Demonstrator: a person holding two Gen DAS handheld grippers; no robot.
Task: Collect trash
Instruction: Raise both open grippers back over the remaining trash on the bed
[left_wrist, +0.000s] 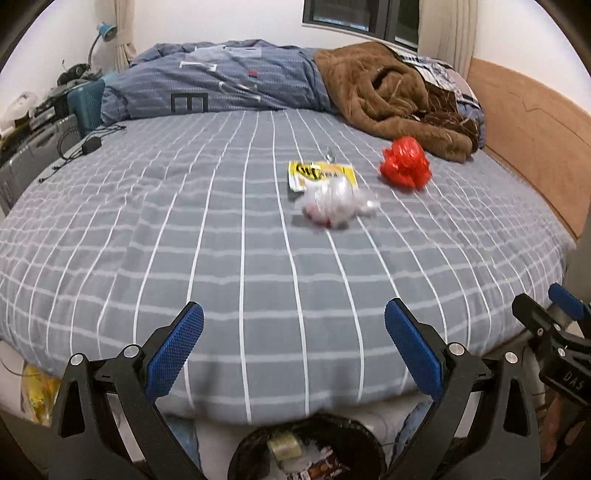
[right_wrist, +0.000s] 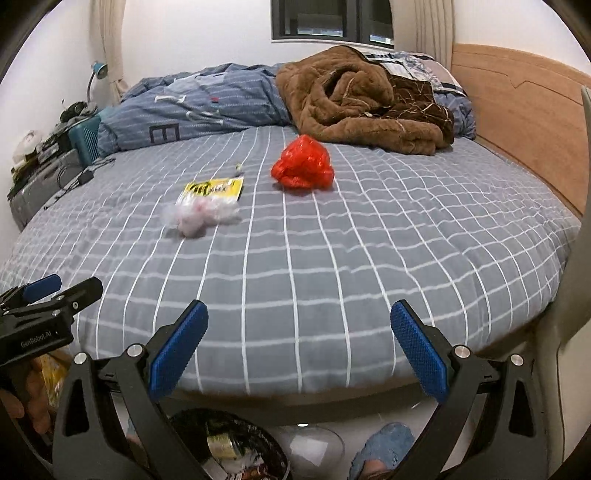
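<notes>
Trash well beyond open tool

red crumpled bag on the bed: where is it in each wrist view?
Left wrist: red bag, right of centre, upper half, right of the yellow packet.
Right wrist: red bag, about centre, upper half.
Shared landmark: brown blanket just behind it.

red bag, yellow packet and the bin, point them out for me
red bag (right_wrist: 302, 163), right wrist view, centre of the crumpled plastic
yellow packet (left_wrist: 325, 173), left wrist view, its printed face
bin (left_wrist: 255, 445), left wrist view, black liner at rim
</notes>
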